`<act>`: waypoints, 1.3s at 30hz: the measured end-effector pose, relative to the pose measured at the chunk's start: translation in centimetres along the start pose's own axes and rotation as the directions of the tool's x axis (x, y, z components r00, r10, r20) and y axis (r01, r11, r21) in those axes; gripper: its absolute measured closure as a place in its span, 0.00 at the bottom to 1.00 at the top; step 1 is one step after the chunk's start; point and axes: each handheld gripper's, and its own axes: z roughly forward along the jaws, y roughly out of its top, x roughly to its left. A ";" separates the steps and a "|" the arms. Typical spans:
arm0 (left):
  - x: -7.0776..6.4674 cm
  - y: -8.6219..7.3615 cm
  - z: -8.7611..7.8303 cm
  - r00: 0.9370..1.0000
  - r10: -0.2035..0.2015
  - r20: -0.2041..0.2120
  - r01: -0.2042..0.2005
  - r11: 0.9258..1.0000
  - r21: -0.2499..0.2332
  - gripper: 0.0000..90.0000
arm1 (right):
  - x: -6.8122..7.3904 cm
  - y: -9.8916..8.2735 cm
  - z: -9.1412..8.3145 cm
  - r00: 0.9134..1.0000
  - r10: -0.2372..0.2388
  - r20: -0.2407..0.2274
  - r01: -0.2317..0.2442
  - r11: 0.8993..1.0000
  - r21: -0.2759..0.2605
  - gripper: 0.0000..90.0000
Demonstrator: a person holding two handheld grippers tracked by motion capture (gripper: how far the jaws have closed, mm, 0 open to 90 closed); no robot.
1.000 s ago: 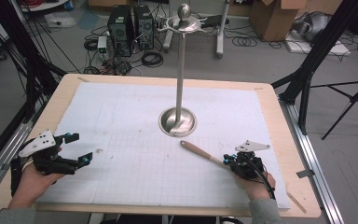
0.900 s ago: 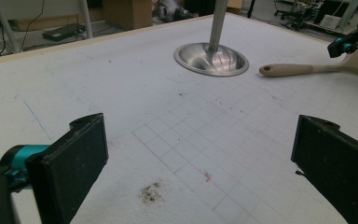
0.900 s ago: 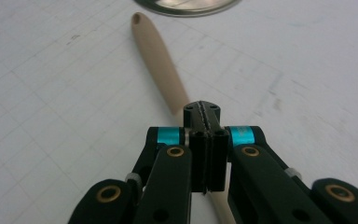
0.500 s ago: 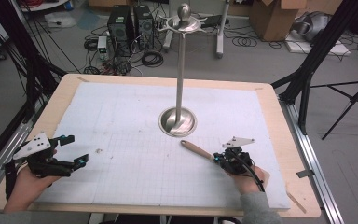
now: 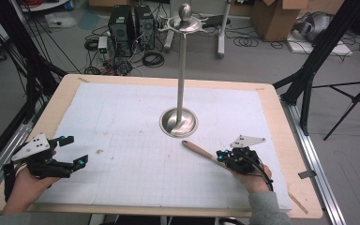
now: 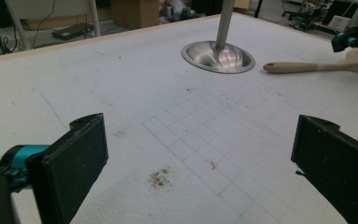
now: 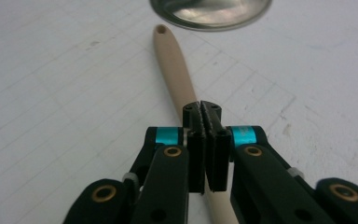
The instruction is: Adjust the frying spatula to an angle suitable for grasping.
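A: Where does the wooden handle [image 5: 199, 151] lie?

B: It lies flat on the white gridded mat [image 5: 122, 122], running at a slant from just in front of the round base of the steel stand [image 5: 178, 123] back toward the person's right hand [image 5: 253, 176]. Its rounded end, with a small hole [image 7: 161, 29] through it, points at that base and stops just short of it.

A: And the right gripper [image 5: 225, 157]?

B: It sits over the near part of the handle. In the right gripper view its two black jaws stand pressed almost together, with a bare slit between the pads, right above the wood. They have just eased open a hair. I cannot tell whether the pads pinch the handle or merely rest on top of it.

A: What of the other hand?

B: The left gripper [image 5: 75, 152] hovers low at the mat's near left corner, well apart from the handle. Its jaws are spread wide with nothing between them but bare mat and a small dark smudge [image 6: 160, 177].

A: And the stand itself?

B: It rises upright from the middle of the mat, a thin pole with a small dish and ball [image 5: 185, 11] on top. The mat lies on a pale wooden tabletop [image 5: 281, 122]
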 end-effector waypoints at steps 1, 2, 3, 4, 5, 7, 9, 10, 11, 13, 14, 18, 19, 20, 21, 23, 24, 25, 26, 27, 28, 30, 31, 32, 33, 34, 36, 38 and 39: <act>0.0 0.0 0.0 1.000 0.000 0.000 0.000 1.000 -0.002 0.05 | 0.0 0.0 -0.2 0.999 -0.029 -0.017 0.029 1.000 -0.003 0.93; 0.0 0.0 0.0 1.000 0.001 0.000 -0.001 1.000 -0.003 0.05 | 0.0 -0.1 -0.4 0.998 -0.055 -0.022 0.055 0.998 -0.001 0.88; -0.1 0.1 0.0 1.000 0.000 0.002 0.000 1.000 -0.004 0.05 | -0.1 -0.1 -0.4 0.997 -0.073 -0.036 0.073 0.997 0.000 0.84; -0.1 0.1 0.0 1.000 -0.003 0.004 0.003 1.000 -0.009 0.05 | -0.2 -0.2 -0.5 0.995 -0.083 -0.053 0.083 0.997 -0.002 0.81; -0.1 0.1 0.0 1.000 -0.005 0.004 0.005 1.000 -0.012 0.05 | -0.2 -0.2 -0.5 0.994 -0.094 -0.056 0.094 0.996 -0.007 0.78; -0.1 0.2 0.0 1.000 -0.011 0.006 0.011 1.000 -0.021 0.05 | -0.4 -0.3 -0.5 0.992 -0.102 -0.070 0.101 0.995 -0.007 0.73; 0.0 0.1 0.1 1.000 -0.011 0.009 0.012 1.000 -0.018 0.05 | -0.6 -0.4 -0.6 0.990 -0.112 -0.082 0.112 0.994 -0.005 0.67; 0.0 0.1 0.1 1.000 -0.011 0.009 0.011 1.000 -0.016 0.05 | -0.7 -0.4 -0.6 0.990 -0.116 -0.085 0.116 0.993 -0.005 0.64; 0.0 0.1 0.1 1.000 -0.011 0.009 0.011 1.000 -0.016 0.05 | -0.8 -0.4 -0.6 0.989 -0.122 -0.089 0.122 0.993 -0.009 0.61; 0.0 0.1 0.1 1.000 -0.011 0.009 0.011 1.000 -0.014 0.05 | -0.9 -0.4 -0.7 0.986 -0.129 -0.101 0.129 0.992 -0.012 0.55; 0.1 0.1 0.1 1.000 -0.010 0.010 0.010 1.000 -0.013 0.05 | -0.9 -0.4 -0.8 0.987 -0.126 -0.102 0.126 0.992 -0.010 0.52; 0.2 0.0 0.1 1.000 -0.019 0.012 0.020 1.000 -0.019 0.05 | -1.2 -0.4 -1.0 0.984 -0.138 -0.114 0.137 0.990 -0.015 0.41; 0.2 0.0 0.2 1.000 -0.021 0.016 0.022 1.000 -0.021 0.05 | -1.3 -0.4 -1.1 0.983 -0.140 -0.122 0.140 0.990 -0.014 0.38; 0.2 0.0 0.3 1.000 -0.023 0.019 0.024 0.999 -0.023 0.05 | -1.4 -0.4 -1.1 0.983 -0.136 -0.127 0.136 0.991 -0.009 0.33; 0.2 0.0 0.3 1.000 -0.021 0.021 0.022 1.000 -0.023 0.05 | -1.5 -0.4 -1.0 0.982 -0.134 -0.136 0.135 0.991 -0.005 0.30; 0.2 0.0 0.4 0.999 -0.022 0.024 0.022 1.000 -0.019 0.05 | -1.7 -0.5 -1.0 0.978 -0.141 -0.153 0.143 0.990 0.002 0.20; 0.2 -0.1 0.5 0.999 -0.023 0.025 0.024 1.000 -0.017 0.05 | -1.8 -0.6 -1.0 0.978 -0.135 -0.156 0.137 0.991 0.002 0.19; 0.2 -0.1 0.5 0.999 -0.024 0.024 0.024 1.000 -0.015 0.05 | -2.0 -0.6 -0.9 0.976 -0.119 -0.182 0.123 0.992 0.010 0.18; 0.2 -0.2 0.4 0.999 -0.023 0.022 0.024 1.000 -0.015 0.05 | -2.1 -0.7 -0.9 0.974 -0.106 -0.200 0.112 0.993 0.021 0.17; 0.3 -0.2 0.3 1.000 -0.023 0.021 0.024 1.000 -0.016 0.05 | -2.1 -0.7 -0.8 0.973 -0.105 -0.206 0.113 0.993 0.031 0.16; 0.3 -0.2 0.2 1.000 -0.022 0.018 0.023 1.000 -0.017 0.05 | -2.2 -0.8 -0.8 0.973 -0.112 -0.202 0.123 0.992 0.043 0.16; 0.3 -0.2 0.0 1.000 -0.027 0.015 0.028 0.999 -0.024 0.05 | -2.1 -0.8 -0.8 0.972 -0.124 -0.200 0.136 0.990 0.045 0.16; 0.3 -0.2 0.0 1.000 -0.028 0.013 0.028 0.999 -0.026 0.05 | -2.1 -0.8 -0.8 0.970 -0.133 -0.205 0.144 0.989 0.043 0.16; 0.3 -0.2 0.0 0.999 -0.029 0.013 0.030 0.999 -0.027 0.05 | -2.1 -0.7 -0.8 0.969 -0.141 -0.202 0.151 0.988 0.038 0.16; 0.3 -0.2 -0.1 1.000 -0.029 0.011 0.030 0.999 -0.026 0.05 | -2.1 -0.7 -0.8 0.970 -0.141 -0.199 0.151 0.988 0.037 0.16; 0.4 -0.2 0.0 1.000 -0.028 0.010 0.028 0.999 -0.025 0.05 | -2.1 -0.7 -0.8 0.970 -0.143 -0.198 0.154 0.987 0.037 0.16; 0.4 -0.2 0.1 1.000 -0.027 0.012 0.027 0.999 -0.019 0.05 | -2.2 -0.8 -0.7 0.969 -0.149 -0.199 0.160 0.986 0.042 0.16; 0.4 -0.2 0.2 0.999 -0.030 0.012 0.030 0.999 -0.017 0.05 | -2.2 -0.7 -0.8 0.971 -0.140 -0.194 0.151 0.987 0.045 0.16; 0.4 -0.2 0.2 1.000 -0.027 0.012 0.028 1.000 -0.013 0.05 | -2.2 -0.7 -0.8 0.971 -0.138 -0.195 0.148 0.988 0.039 0.16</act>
